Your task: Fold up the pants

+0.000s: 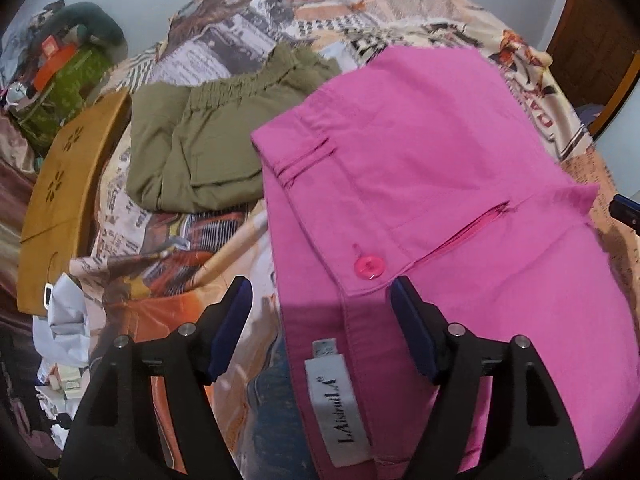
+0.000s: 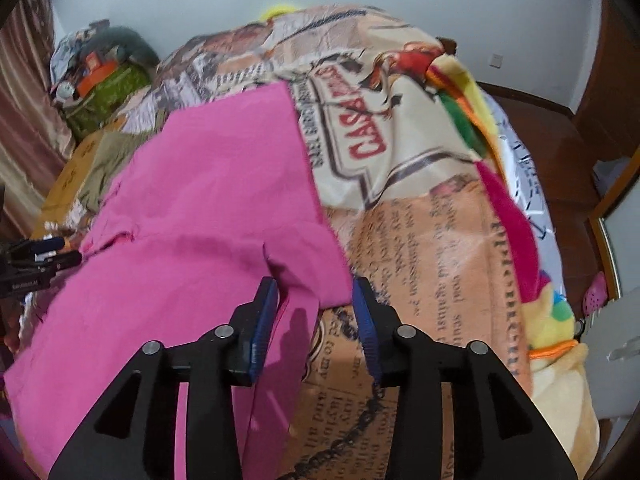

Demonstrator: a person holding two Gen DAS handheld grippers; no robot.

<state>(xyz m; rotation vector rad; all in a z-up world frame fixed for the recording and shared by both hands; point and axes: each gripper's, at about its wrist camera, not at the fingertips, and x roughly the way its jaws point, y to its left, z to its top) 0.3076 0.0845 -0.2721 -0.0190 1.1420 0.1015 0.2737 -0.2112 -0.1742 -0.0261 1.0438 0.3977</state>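
Pink pants (image 1: 440, 184) folded on printed bedspread (image 1: 248, 32), left gripper (image 1: 322, 296) wide open over waistband, empty, right gripper (image 2: 314, 300) open at 6 o'clock hem edge, empty

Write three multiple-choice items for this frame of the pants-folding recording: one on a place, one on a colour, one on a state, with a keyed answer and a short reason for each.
1. Where do the olive pants lie relative to the pink pants in the left wrist view?
A. To their left
B. On top of them
C. To their right

2. What colour is the button at the pink pants' waistband?
A. White
B. Pink
C. Black

3. How do the jaws of the left gripper stand?
A. Shut on the fabric
B. Shut on nothing
C. Open

Answers: 1 A, the olive pair sits left of the pink pair on the printed bedspread. 2 B, it matches the fabric. 3 C, a wide gap shows between the blue pads, with the waistband below it.
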